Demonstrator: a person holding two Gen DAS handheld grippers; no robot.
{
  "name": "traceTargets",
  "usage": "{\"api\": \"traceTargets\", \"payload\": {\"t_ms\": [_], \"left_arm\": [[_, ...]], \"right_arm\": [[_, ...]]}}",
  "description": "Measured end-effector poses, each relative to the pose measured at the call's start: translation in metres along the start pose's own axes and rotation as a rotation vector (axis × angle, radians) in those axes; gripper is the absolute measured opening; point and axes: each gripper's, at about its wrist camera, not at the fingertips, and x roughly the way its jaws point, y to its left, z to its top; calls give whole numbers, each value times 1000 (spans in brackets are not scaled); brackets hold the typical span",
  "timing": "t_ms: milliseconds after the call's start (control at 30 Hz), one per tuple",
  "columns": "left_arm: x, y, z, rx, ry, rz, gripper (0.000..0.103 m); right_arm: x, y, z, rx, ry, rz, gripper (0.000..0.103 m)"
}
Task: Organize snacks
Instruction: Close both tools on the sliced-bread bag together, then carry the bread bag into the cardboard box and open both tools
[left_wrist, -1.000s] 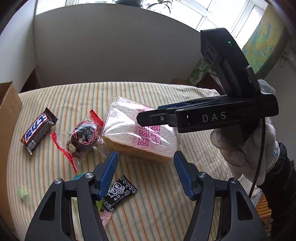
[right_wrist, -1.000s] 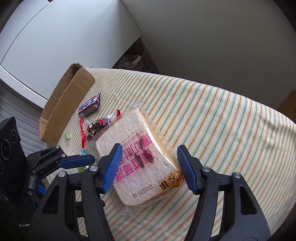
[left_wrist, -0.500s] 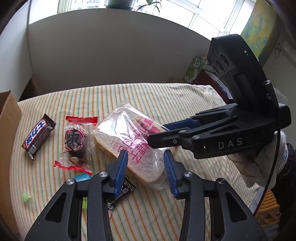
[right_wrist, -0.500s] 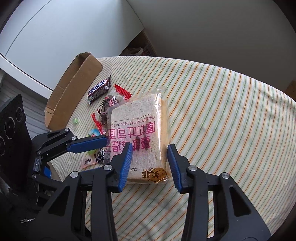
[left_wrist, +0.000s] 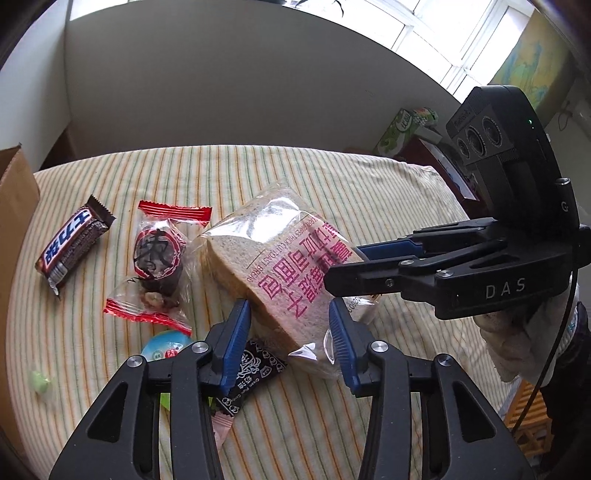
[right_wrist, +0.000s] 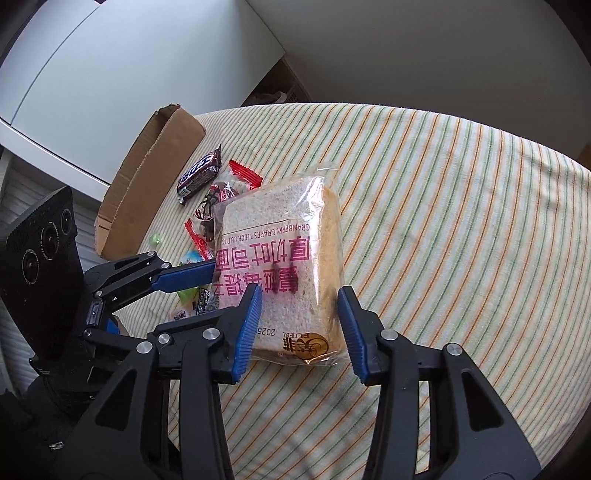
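Observation:
A clear bag of sliced bread with pink print is tilted up off the striped tablecloth. My left gripper has the bag's near corner between its blue pads, which touch it while the jaws ease open. My right gripper clamps the bread bag at its other end; its jaws are opening slightly too, pads still on the bag. In the left wrist view the right gripper reaches in from the right, held by a gloved hand.
Left of the bread lie a chocolate bar, a red-edged snack packet, a black sachet, a round blue candy and a green candy. An open cardboard box stands at the table's left edge.
Both grippers closed onto the bread bag from opposite ends and tipped it up off the cloth. The red-edged packet shifted a little. The jaws now stand slightly wider than half a second ago.

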Motion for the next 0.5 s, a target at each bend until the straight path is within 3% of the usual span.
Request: {"api": "traceTargets", "payload": {"t_ms": [267, 500], "left_arm": [[-6, -9, -1, 22, -10, -2, 43], [-38, -2, -5, 30, -55, -5, 43]], "right_arm": [[-6, 14, -4, -11, -11, -31, 45], [-19, 46, 3, -59, -30, -52, 45]]}}
